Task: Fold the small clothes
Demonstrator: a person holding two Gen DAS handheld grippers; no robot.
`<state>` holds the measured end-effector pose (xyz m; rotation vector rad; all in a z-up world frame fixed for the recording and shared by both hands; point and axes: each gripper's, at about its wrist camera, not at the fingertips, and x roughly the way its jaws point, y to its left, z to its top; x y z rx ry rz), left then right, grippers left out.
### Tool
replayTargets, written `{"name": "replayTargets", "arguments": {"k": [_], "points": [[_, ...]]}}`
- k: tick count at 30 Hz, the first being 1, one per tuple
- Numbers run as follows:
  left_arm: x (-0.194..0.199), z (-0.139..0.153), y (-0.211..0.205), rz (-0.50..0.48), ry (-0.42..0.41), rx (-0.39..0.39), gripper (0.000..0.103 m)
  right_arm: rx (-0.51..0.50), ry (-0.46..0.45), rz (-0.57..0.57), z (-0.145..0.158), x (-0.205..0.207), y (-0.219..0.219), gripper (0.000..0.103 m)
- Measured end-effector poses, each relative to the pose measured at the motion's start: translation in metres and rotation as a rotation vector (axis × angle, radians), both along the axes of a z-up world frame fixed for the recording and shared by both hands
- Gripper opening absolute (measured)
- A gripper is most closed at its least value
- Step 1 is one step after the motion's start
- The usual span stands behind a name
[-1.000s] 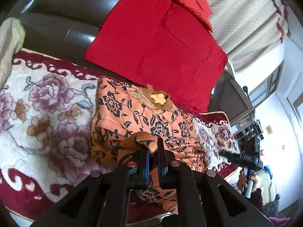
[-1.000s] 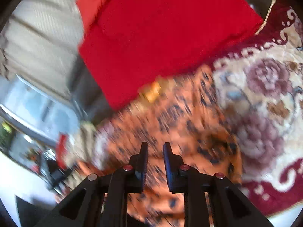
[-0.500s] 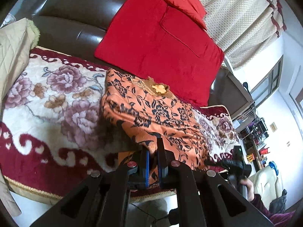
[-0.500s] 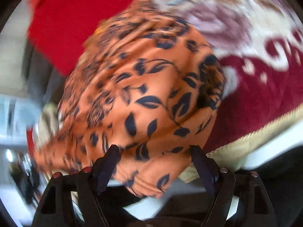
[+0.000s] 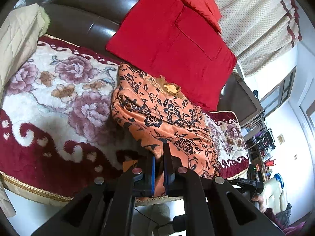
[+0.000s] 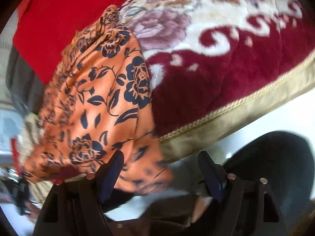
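Note:
An orange garment with a dark floral print (image 5: 167, 118) lies bunched on the floral sofa cover (image 5: 59, 102), and its near edge hangs over the front. My left gripper (image 5: 159, 157) is shut on the garment's near edge and holds it at the sofa's front edge. In the right wrist view the same garment (image 6: 94, 102) fills the left. My right gripper (image 6: 160, 169) is open wide at the garment's hanging lower edge, and the cloth lies against its left finger (image 6: 110, 171).
A big red cushion (image 5: 169, 45) leans on the dark leather sofa back (image 5: 88, 7) behind the garment. A beige quilted cloth (image 5: 17, 39) lies at the left. The gold-trimmed cover edge (image 6: 236, 114) marks the sofa front. Curtains (image 5: 256, 25) hang at the right.
My left gripper has pulled back toward the sofa's front edge with the cloth in it. My right gripper has opened wide and dropped to the garment's hanging edge.

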<state>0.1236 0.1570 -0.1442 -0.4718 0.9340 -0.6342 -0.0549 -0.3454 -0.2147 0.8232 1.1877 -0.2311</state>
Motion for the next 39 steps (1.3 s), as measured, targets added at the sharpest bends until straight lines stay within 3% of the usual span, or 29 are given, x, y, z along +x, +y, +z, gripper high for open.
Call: {"name": "replayTargets", "arguments": {"k": [4,8,12,14,15,16,17,18,19,23,28,32,33,34,39], "points": [[-0.001,0.002,-0.001,0.000,-0.001,0.008,0.007,-0.002,-0.040,0.060,-0.023,0.007,0.000,0.081],[-0.001,-0.001,0.000,0.007,0.016,0.006,0.007,0.049,-0.127,0.048,-0.045,0.000,-0.006,0.081],[-0.002,-0.001,-0.001,0.014,0.022,0.017,0.007,0.198,-0.229,0.046,-0.065,-0.009,-0.003,0.080],[-0.002,0.000,-0.002,0.016,0.023,0.026,0.007,0.204,-0.261,0.085,-0.066,-0.011,0.004,0.068],[-0.002,0.001,-0.002,0.017,0.024,0.028,0.007,0.184,-0.252,0.112,-0.065,-0.012,0.012,0.040],[-0.002,0.002,-0.002,0.018,0.025,0.028,0.007,0.161,-0.224,0.142,-0.062,-0.010,0.019,0.027],[-0.002,0.002,-0.001,0.019,0.024,0.030,0.007,0.151,-0.219,0.150,-0.059,-0.008,0.022,0.024],[-0.001,0.004,-0.001,0.019,0.023,0.032,0.007,0.147,-0.236,0.160,-0.050,-0.009,0.023,0.015],[0.000,0.005,-0.001,0.019,0.022,0.032,0.007,0.152,-0.258,0.169,-0.042,-0.010,0.024,0.013],[0.011,0.014,0.001,0.017,0.019,0.012,0.007,0.146,-0.400,0.183,0.008,-0.004,0.021,0.012],[0.041,0.034,-0.003,0.021,-0.006,0.008,0.007,0.058,-0.542,0.187,0.068,0.046,0.012,0.012],[0.093,0.047,-0.008,0.039,0.006,-0.005,0.007,0.016,-0.635,0.126,0.109,0.106,-0.013,0.012],[0.106,0.048,-0.010,0.043,0.012,-0.007,0.007,0.013,-0.644,0.114,0.114,0.131,0.008,0.012],[0.122,0.048,-0.012,0.048,0.023,-0.010,0.007,0.007,-0.655,0.093,0.122,0.149,0.002,0.012],[0.215,0.023,-0.031,0.091,0.103,0.011,0.007,-0.002,-0.659,0.017,0.126,0.238,-0.013,0.012]]}}
